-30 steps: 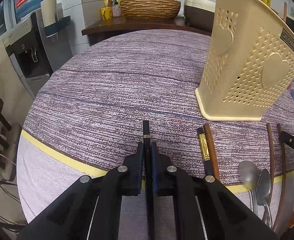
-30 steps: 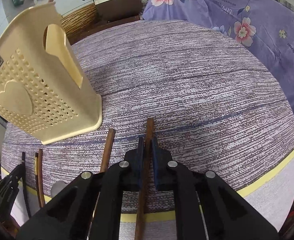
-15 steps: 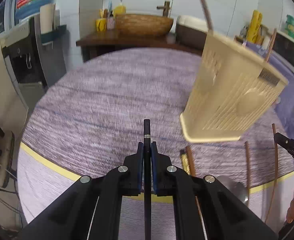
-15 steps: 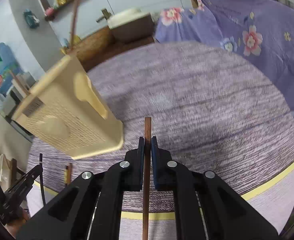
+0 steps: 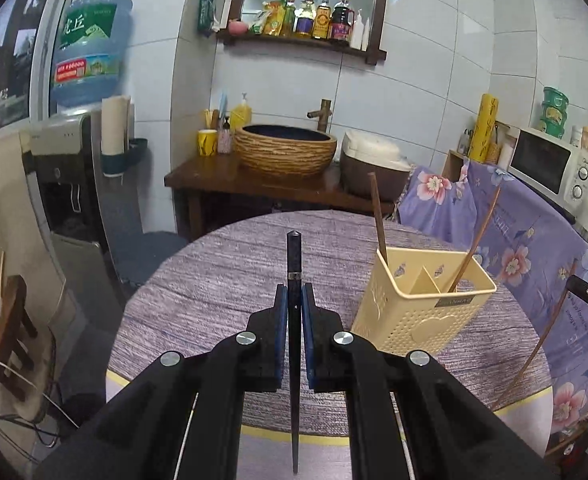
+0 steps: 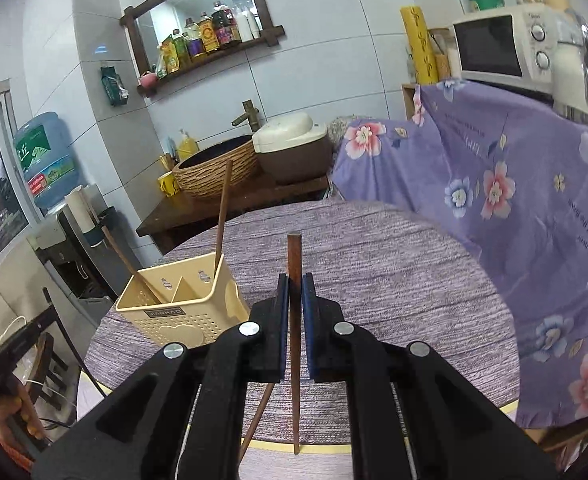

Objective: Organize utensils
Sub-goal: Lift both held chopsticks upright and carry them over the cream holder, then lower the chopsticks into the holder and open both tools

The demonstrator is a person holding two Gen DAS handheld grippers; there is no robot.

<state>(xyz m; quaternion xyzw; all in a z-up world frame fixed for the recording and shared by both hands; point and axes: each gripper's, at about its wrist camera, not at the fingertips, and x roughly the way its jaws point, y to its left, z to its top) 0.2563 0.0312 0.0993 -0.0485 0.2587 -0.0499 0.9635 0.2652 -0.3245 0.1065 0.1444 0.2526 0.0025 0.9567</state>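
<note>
**Two chopsticks held upright, holder between and ahead of my hands**

My left gripper has its fingers pinching a dark, near-black chopstick with a thin metal band. Its long axis runs straight along the fingers, blunt end far and tapered end near, passing back between the arms. My right gripper pinches a reddish-brown wooden chopstick the same way, thick end far, thin tip near.

The cream perforated plastic utensil holder with a heart embossed on its side stands upright on the round bench under a purple-grey woven cloth. From my left fingers it lies ahead and to the right; from my right fingers it lies ahead and to the left. So it sits between my two hands, with its open top facing up and a divider splitting it into compartments. Two brown wooden chopsticks already lean inside, one in each side as far as I can tell.

I judge that what matters next is the mismatch of axes: each stick points forward along my fingers, while the holder's mouth opens upward. Each hand would need to tip its stick towards vertical and come inward over the rim. Neither hand looks clearly nearer; the leaning sticks could get knocked on entry.
</note>
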